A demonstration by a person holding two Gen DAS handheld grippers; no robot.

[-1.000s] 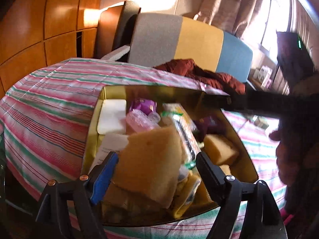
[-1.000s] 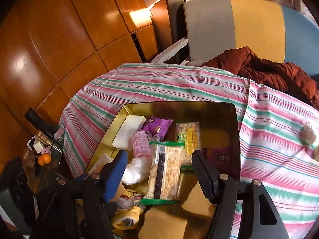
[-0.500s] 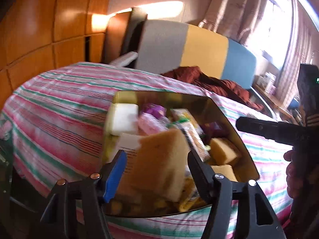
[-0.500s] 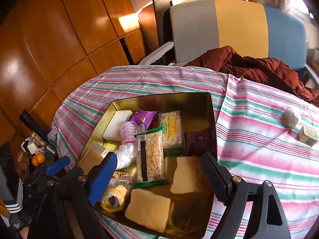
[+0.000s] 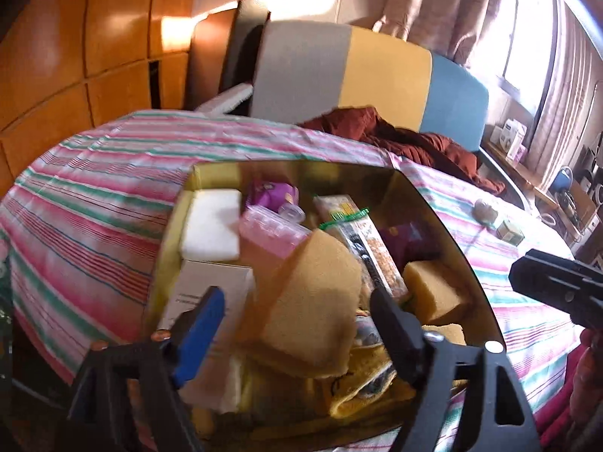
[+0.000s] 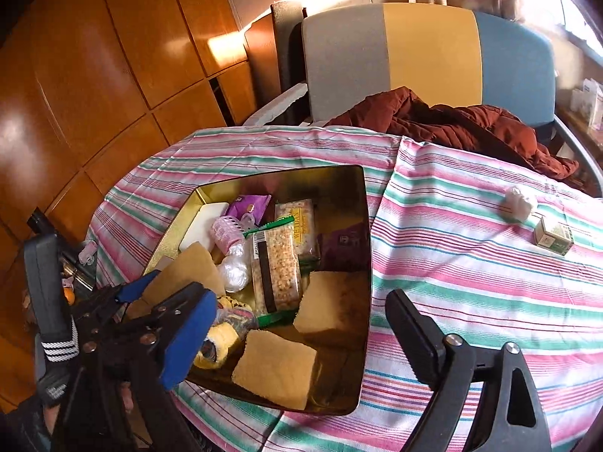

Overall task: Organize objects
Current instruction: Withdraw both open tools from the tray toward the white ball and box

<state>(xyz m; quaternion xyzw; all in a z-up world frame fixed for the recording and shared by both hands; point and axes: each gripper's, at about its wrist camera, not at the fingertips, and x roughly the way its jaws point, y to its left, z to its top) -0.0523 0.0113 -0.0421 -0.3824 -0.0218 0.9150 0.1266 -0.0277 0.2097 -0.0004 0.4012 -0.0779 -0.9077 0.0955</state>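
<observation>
A gold tin box (image 6: 363,203) sits on the striped tablecloth, holding sponges, snack packs (image 6: 275,271), a pink case (image 5: 271,231), a white block (image 5: 213,226) and a purple packet (image 6: 250,205). My left gripper (image 5: 301,320) is open at the box's near end; a tan sponge (image 5: 312,301) stands tilted between its fingers without visible contact. It also shows in the right wrist view (image 6: 150,293). My right gripper (image 6: 297,342) is open and empty above the box's near right edge. A crumpled white wad (image 6: 518,201) and a small green box (image 6: 552,235) lie on the cloth at right.
A grey, yellow and blue chair (image 6: 429,56) with a rust-red jacket (image 6: 452,120) stands behind the table. Wooden wall panels (image 6: 94,75) are on the left. A side stand with small items (image 6: 75,263) is low at left. A window shelf (image 5: 527,158) is at right.
My right gripper has pulled back and to the right, away from the box's middle. My left gripper has drawn back slightly and its fingers stand closer together around the tilted sponge.
</observation>
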